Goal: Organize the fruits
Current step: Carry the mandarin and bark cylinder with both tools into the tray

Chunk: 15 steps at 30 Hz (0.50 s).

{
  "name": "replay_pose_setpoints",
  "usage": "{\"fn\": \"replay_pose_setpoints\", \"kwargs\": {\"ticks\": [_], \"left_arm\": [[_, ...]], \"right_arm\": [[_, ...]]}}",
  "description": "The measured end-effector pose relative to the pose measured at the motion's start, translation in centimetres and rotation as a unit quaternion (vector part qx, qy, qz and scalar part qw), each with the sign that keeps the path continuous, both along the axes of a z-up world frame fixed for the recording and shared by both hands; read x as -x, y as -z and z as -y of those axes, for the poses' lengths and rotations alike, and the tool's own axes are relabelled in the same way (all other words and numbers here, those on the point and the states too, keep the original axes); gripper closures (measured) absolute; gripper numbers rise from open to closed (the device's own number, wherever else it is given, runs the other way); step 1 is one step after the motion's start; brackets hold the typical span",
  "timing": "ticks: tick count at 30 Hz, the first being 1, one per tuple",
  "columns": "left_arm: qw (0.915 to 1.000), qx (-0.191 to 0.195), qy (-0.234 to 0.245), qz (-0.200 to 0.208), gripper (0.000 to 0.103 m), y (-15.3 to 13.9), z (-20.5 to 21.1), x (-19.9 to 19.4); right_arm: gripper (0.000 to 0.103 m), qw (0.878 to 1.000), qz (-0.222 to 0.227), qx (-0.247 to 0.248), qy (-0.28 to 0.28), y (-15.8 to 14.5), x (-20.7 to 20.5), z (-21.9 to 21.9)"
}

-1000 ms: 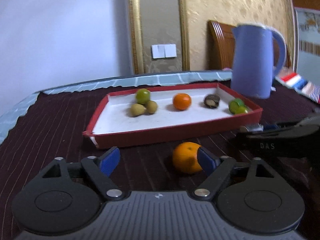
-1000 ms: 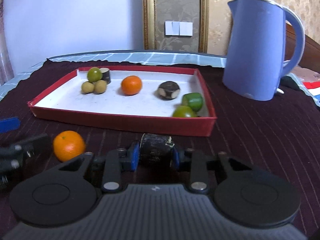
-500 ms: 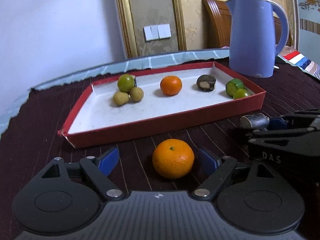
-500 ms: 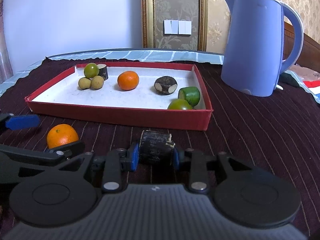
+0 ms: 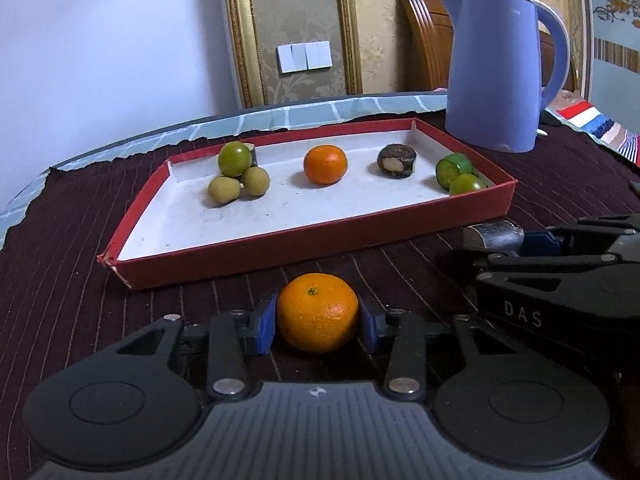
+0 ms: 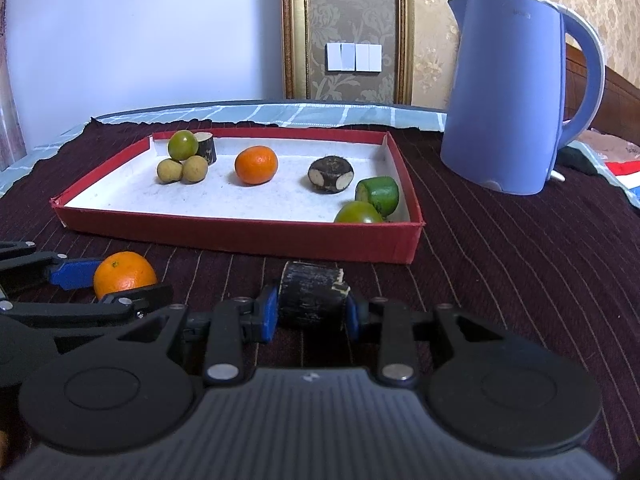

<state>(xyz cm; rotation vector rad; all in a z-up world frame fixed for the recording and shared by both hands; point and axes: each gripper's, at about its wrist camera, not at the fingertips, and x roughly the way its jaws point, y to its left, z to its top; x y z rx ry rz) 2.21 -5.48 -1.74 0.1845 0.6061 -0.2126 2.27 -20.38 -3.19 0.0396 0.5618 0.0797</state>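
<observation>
On the left, the left gripper [image 5: 318, 322] is closing its jaws on a loose orange [image 5: 317, 312], blue pads touching both its sides, on the dark striped cloth [image 6: 520, 272] just in front of the red tray [image 5: 312, 240]. Right of it, the right gripper [image 6: 310, 314] clamps a dark cut piece [image 6: 312, 300]. Far right stands a blue kettle [image 6: 508, 92].

Orange mandarin [image 5: 317, 312], red tray [image 5: 312, 240]
</observation>
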Motion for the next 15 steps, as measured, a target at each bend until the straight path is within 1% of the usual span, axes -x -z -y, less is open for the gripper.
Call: {"fn": "replay_pose_setpoints", "kwargs": {"ticks": [15], "left_arm": [[0.9994, 0.0, -0.022, 0.028, 0.062, -2.3, -1.0, -0.4]], "right_arm": [[0.072, 1.0, 0.029, 0.007, -0.008, -2.3, 0.3, -1.0]]}}
